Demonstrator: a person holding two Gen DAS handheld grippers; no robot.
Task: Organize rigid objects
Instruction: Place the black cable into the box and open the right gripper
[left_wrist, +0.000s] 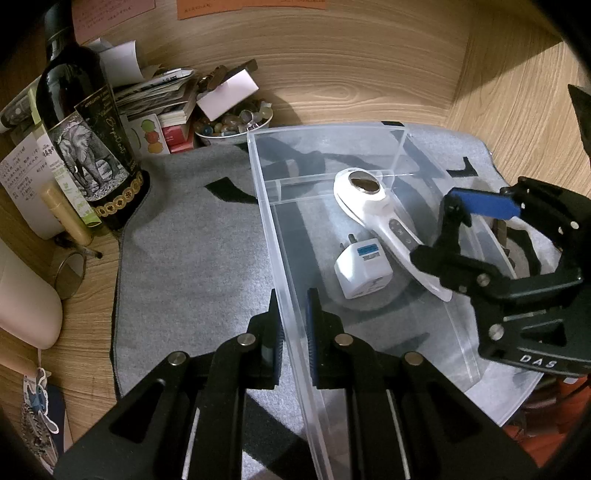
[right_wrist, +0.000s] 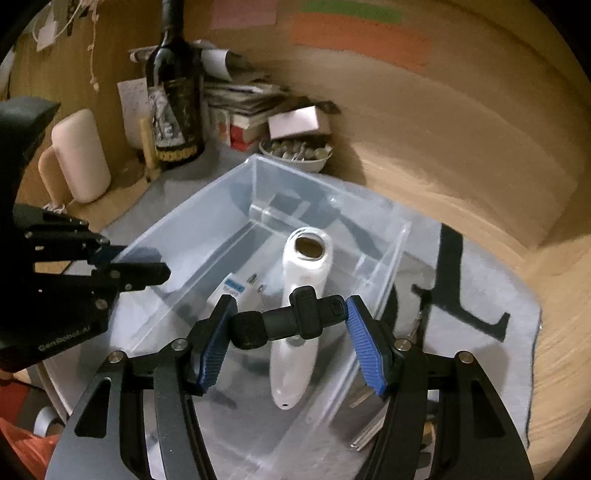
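Observation:
A clear plastic bin (left_wrist: 280, 236) (right_wrist: 177, 229) sits on a grey mat. Inside lie a white handheld device (left_wrist: 373, 206) (right_wrist: 299, 332) and a white plug adapter (left_wrist: 364, 271). My left gripper (left_wrist: 293, 317) is shut on the bin's left wall, one finger each side. My right gripper (right_wrist: 291, 325) is over the bin, jaws spread wide. A small black microphone (right_wrist: 291, 321) lies crosswise between its blue pads (right_wrist: 365, 347), its foam end at the left pad; there is a gap at the right pad. The right gripper also shows in the left wrist view (left_wrist: 480, 229).
A dark wine bottle (left_wrist: 85, 140) (right_wrist: 177, 107), stacked papers and boxes (left_wrist: 159, 99), and a bowl of small stones (left_wrist: 236, 123) (right_wrist: 295, 153) stand behind the bin. A pale rounded case (right_wrist: 79, 155) and a glass (left_wrist: 70, 273) are at left. Metal pieces (right_wrist: 373, 424) lie on the mat right of the bin.

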